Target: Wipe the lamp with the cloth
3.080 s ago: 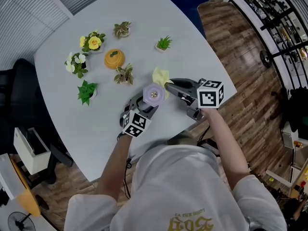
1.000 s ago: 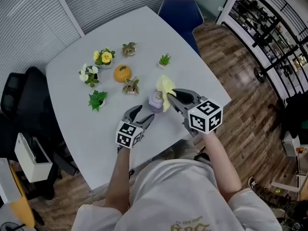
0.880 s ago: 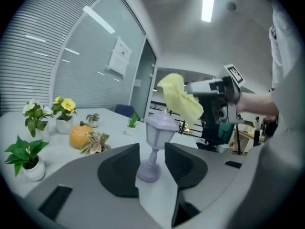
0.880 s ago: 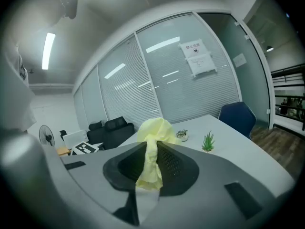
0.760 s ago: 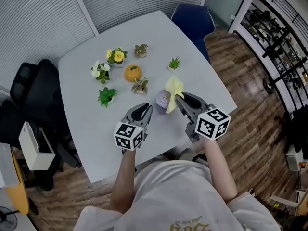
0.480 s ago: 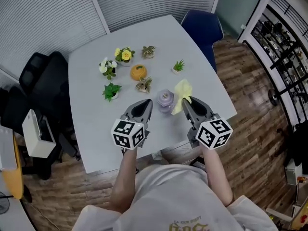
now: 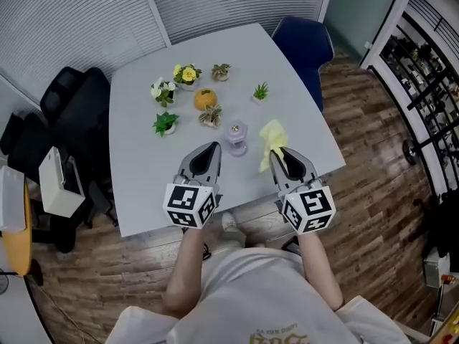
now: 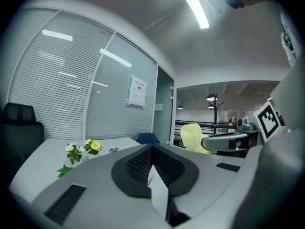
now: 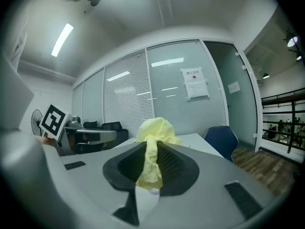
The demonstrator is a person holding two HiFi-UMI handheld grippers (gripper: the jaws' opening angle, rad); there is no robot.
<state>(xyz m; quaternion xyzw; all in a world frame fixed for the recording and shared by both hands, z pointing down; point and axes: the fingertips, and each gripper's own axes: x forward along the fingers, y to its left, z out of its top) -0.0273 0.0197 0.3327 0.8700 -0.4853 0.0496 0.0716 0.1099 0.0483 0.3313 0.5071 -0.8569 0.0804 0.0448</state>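
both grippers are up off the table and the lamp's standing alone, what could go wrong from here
1. The lamp stands unheld, and the left gripper is shut and empty. A one-sided wipe may tip or push it.
2. The right gripper pinches only a narrow bunch of the cloth, which could slip out.
3. A small potted plant sits close beside the lamp and might get knocked.

Head view bright, even, sharp. Gripper views dimmer, fisheye-bent, corners black; ceiling strip light (image 8: pixel 193 6) glares; near foreground perhaps slightly soft.
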